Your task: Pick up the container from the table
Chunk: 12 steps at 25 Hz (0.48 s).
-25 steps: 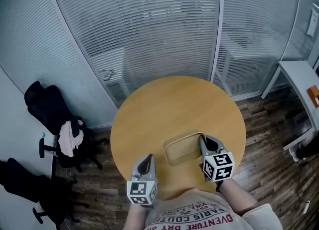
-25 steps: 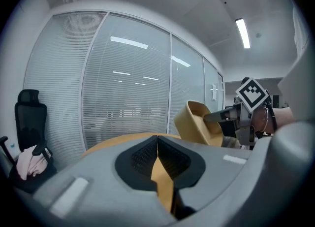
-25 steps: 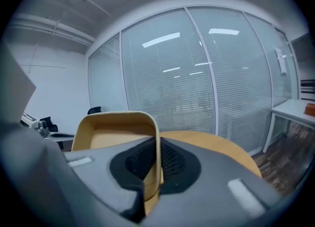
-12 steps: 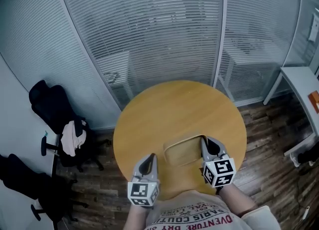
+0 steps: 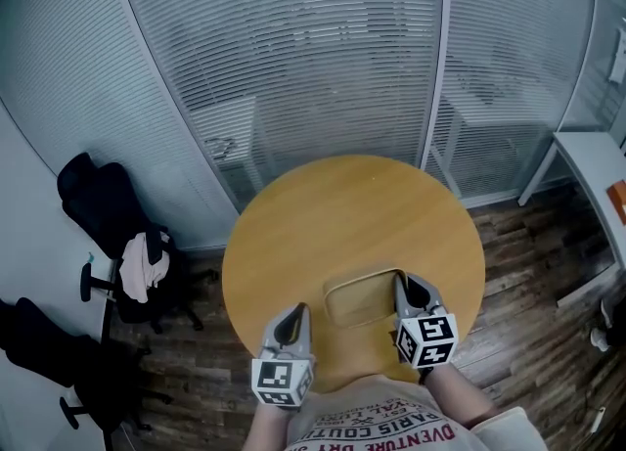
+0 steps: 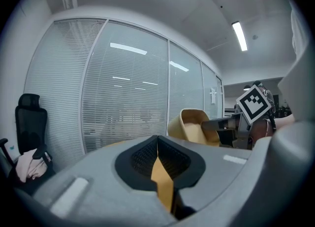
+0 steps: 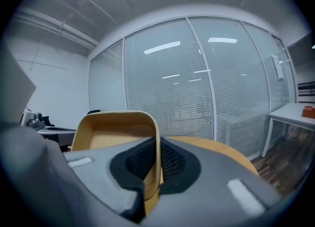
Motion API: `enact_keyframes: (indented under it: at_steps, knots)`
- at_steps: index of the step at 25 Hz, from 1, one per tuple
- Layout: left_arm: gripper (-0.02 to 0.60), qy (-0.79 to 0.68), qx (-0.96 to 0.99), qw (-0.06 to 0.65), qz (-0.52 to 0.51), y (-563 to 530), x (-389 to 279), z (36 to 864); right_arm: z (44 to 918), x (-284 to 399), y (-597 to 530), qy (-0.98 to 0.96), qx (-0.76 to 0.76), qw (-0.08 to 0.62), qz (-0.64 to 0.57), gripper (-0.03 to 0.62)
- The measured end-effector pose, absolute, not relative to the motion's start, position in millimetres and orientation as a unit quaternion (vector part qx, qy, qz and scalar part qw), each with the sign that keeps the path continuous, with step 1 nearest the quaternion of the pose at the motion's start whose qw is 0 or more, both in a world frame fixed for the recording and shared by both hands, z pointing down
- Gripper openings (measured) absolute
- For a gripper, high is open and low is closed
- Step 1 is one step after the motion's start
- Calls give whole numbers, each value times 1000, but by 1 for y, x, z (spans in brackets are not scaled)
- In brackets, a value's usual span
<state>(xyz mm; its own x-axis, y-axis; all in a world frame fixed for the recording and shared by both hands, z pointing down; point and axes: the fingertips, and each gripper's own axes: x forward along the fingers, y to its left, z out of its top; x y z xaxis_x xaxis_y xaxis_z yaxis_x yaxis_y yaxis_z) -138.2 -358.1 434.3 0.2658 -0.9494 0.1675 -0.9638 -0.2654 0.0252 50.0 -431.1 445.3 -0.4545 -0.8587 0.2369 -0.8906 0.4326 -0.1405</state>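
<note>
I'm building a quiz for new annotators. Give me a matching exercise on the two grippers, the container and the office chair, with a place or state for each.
Things:
1 left gripper
2 right gripper
3 container
4 office chair

Place or state:
a on the floor, cloth draped on it
b shut on the container's rim
c tan, over the round table
d shut, nothing between its jaws

Pairs: 1-d, 2-b, 3-c, 4-a
</note>
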Motion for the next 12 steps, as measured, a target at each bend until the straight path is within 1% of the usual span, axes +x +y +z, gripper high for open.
enact_keyframes:
  at_steps: [12]
  knots:
    - [8, -603, 793, 68, 61, -359, -134, 444, 459, 52, -431, -840, 521, 77, 132, 6]
